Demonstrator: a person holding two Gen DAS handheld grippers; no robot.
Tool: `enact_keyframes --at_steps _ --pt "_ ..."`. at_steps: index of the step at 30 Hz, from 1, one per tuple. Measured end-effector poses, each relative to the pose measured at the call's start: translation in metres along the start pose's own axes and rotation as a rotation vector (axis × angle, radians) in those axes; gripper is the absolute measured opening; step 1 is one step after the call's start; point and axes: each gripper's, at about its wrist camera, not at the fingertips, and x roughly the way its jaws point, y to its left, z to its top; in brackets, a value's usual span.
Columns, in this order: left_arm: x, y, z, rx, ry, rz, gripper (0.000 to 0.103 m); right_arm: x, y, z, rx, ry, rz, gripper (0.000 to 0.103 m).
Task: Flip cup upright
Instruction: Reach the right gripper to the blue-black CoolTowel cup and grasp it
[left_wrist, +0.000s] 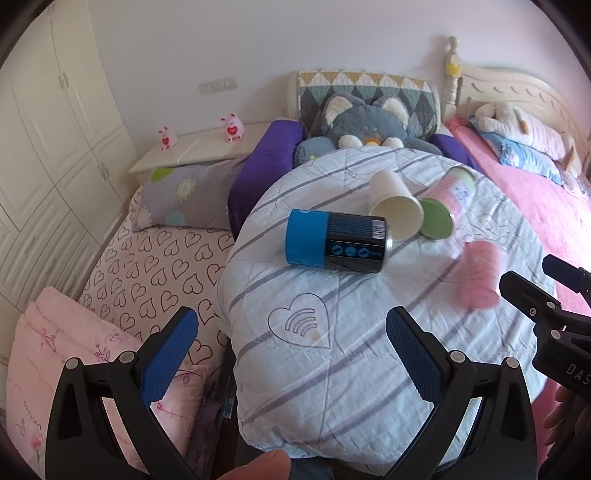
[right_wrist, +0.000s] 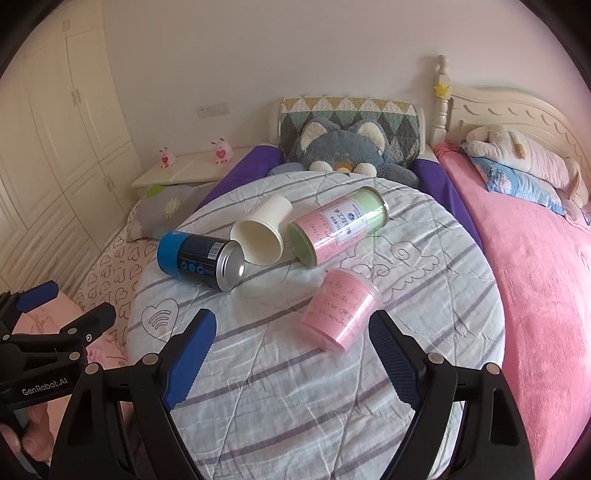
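A pink cup (right_wrist: 340, 308) lies on its side on the round striped cloth surface (right_wrist: 295, 387); it looks blurred in the left wrist view (left_wrist: 480, 273). A white paper cup (right_wrist: 264, 230) (left_wrist: 395, 206) lies on its side, mouth toward me. A blue-and-black can (right_wrist: 199, 260) (left_wrist: 336, 240) and a pink-and-green canister (right_wrist: 340, 225) (left_wrist: 448, 201) also lie on their sides. My right gripper (right_wrist: 293, 339) is open and empty, just short of the pink cup. My left gripper (left_wrist: 291, 339) is open and empty, near the front of the surface.
A grey cat plush (right_wrist: 343, 149) sits at the far edge. A pink blanket (right_wrist: 535, 277) lies to the right, a heart-print sheet (left_wrist: 155, 266) and pillows to the left. White wardrobes (left_wrist: 48, 147) stand at left. The other gripper shows at each view's edge.
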Motion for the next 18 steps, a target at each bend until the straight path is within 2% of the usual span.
enact_keyframes --at_steps 11,18 --pt "0.059 0.021 0.02 -0.058 0.087 0.026 0.103 0.073 0.027 0.042 -0.145 0.104 0.077 0.086" --pt "0.082 0.037 0.029 -0.093 0.118 0.044 0.103 0.103 0.052 0.064 -0.268 0.145 0.133 0.086"
